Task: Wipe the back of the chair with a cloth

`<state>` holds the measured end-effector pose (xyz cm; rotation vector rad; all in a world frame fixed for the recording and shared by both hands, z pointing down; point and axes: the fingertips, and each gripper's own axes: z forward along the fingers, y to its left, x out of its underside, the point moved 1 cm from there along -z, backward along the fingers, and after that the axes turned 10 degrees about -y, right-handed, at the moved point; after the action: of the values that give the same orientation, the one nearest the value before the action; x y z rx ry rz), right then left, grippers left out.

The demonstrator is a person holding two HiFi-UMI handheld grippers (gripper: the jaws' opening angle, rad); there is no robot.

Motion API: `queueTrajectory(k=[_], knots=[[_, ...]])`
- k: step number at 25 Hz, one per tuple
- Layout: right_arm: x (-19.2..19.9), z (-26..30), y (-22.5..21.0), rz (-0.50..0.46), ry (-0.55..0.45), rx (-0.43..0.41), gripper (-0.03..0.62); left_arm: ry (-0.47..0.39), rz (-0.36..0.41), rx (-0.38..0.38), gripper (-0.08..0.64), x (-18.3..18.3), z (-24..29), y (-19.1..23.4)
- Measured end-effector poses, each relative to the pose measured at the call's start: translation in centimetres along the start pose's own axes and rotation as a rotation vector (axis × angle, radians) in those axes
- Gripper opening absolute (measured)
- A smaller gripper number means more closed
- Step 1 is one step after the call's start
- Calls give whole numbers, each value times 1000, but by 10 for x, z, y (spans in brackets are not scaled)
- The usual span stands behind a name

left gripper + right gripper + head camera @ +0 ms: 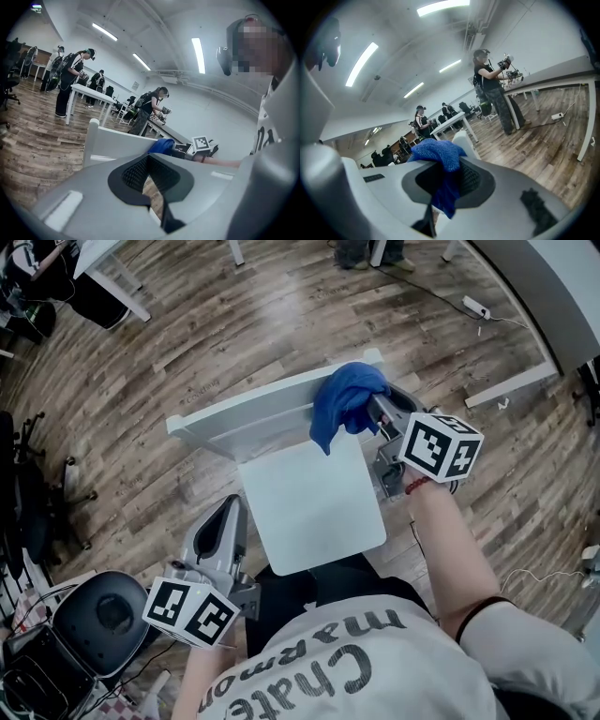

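1. Blue cloth [342, 401] lies bunched over the top edge of the chair back [246, 418], at its right end. A fold hangs down the near face, toward the seat [314, 502].
2. Right gripper [373, 414] has the cloth. In the right gripper view the jaws are clamped on it, with fabric bulging above the pads and a tail hanging below them. The gripper sits right at the back's right end.
3. Chair is white, with the back on the far side and the seat near, just ahead of the person's lap.
4. Left gripper [225, 514] is low at near left, beside the seat's left edge and apart from the chair. In its own view the jaws are drawn together, with only a thin wedge of floor showing between the pads [136, 173] and nothing held.
5. Wooden floor [141, 362] runs all round.
6. Black office chair [103, 615] is at near left and a white table [105, 268] at far left. A power strip [476, 307] with its cable lies at far right.
7. The gripper views show other people standing at white desks in the background, under ceiling strip lights.
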<state>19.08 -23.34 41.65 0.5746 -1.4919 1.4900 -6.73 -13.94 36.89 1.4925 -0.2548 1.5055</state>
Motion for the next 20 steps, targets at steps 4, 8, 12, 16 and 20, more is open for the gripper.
queueTrajectory(k=[4,8,12,16,20], knots=[[-2,-6,-6,-10,-18,37,67,11,-13,9,9,3,-5,6],[-2,-9,-2,-25,-38,99,67,24,-41,11,9,0,-11,23],[10,-5,28,-64,-19,104,67,45,-77,24,9,-6,-20,39],[31,11,67,-69,3,72,67,70,-22,47,9,-14,-33,57],[68,28,113,36,37,8,67,80,-3,45,9,-19,-48,79]])
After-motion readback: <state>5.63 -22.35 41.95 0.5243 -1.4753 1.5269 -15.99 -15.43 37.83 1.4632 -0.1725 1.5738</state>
